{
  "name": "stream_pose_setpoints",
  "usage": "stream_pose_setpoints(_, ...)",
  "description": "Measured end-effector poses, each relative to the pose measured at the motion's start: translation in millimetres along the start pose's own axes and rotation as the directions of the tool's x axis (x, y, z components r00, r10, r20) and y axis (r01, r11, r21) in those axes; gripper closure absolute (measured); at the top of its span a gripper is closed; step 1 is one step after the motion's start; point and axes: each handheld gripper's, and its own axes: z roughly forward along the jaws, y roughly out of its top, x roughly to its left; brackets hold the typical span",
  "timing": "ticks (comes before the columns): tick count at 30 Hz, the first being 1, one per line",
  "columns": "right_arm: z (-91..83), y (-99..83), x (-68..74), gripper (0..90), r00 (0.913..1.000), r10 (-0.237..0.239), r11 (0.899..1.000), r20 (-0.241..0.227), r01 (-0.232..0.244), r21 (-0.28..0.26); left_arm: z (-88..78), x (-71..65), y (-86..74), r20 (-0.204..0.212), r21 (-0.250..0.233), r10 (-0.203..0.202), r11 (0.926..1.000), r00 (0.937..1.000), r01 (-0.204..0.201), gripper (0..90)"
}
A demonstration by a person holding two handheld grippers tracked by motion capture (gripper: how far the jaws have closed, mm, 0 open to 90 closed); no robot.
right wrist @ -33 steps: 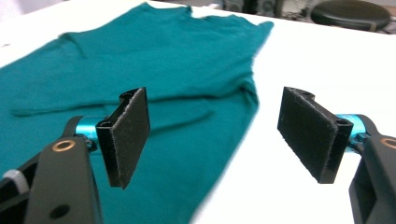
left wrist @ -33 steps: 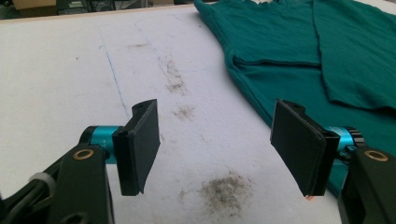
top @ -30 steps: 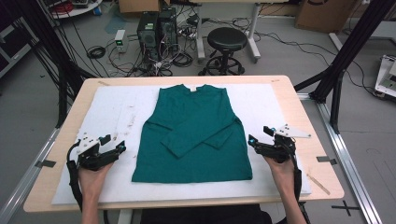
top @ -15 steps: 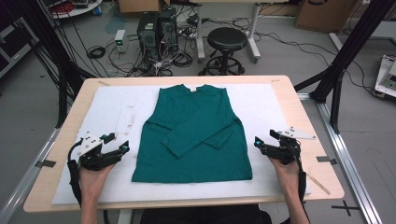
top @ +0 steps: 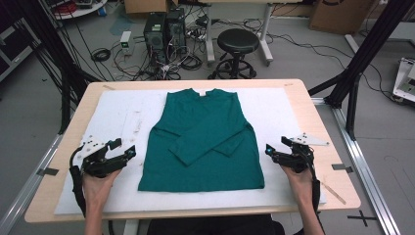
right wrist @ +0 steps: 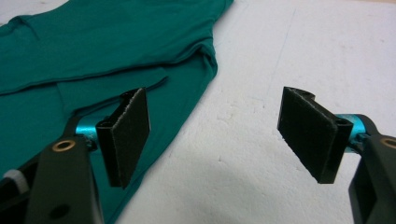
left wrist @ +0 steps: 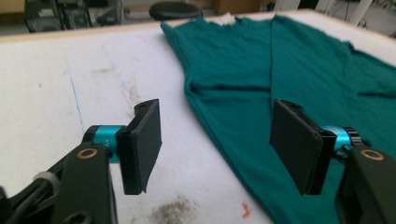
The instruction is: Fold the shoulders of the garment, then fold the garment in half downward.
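- The green long-sleeved shirt (top: pixel 203 139) lies flat on the white mat (top: pixel 112 117) that covers the bench (top: pixel 303 98), between the two tools, collar at the far end and both sleeves folded across the chest.
- Against the earlier high views the shirt looks unchanged; no hem, side or sleeve has been lifted.
- The left tool (top: pixel 122 149) sits just off the shirt's lower left side. In the left gripper view its jaws stand apart with the shirt's edge running up between them, and neither pad touches cloth. The jaws have just closed a shade, with nothing gripped.
- The right tool (top: pixel 274 149) sits just beyond the lower right side. It has drawn slightly away from the shirt and toward the person since a second ago. Its jaws are apart and empty; in the right gripper view the side seam lies ahead, nearer the left-hand pad.
- Whether either tool rests on the mat or hovers just above it is hard to tell from these angles.
- Judgement: the sleeves are in, so the next fold is probably about to start, and both tools appear to be lining up on the shirt's lower sides.
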Motion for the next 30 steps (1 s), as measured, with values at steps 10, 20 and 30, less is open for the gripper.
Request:
stream_pose_setpoints(10,2.8,0.1,2.6,26.1,0.9999,-0.003,1.0,-0.012,0.003,0.014,14.4,-7.8,0.9,-0.016,0.129,0.024,0.9913,0.9996,-0.022,38.1)
stream_pose_setpoints(20,4.0,1.4,6.7,26.1,0.9996,-0.004,1.0,-0.026,0.004,0.02,28.3,-12.5,-2.5,-0.035,0.199,0.031,0.9798,0.9989,-0.023,40.9)
stream_pose_setpoints(30,3.9,3.0,10.4,26.3,0.9993,-0.018,0.999,-0.032,0.019,0.029,46.8,-24.2,-4.9,-0.064,0.287,0.055,0.9573,0.9964,-0.035,43.6)
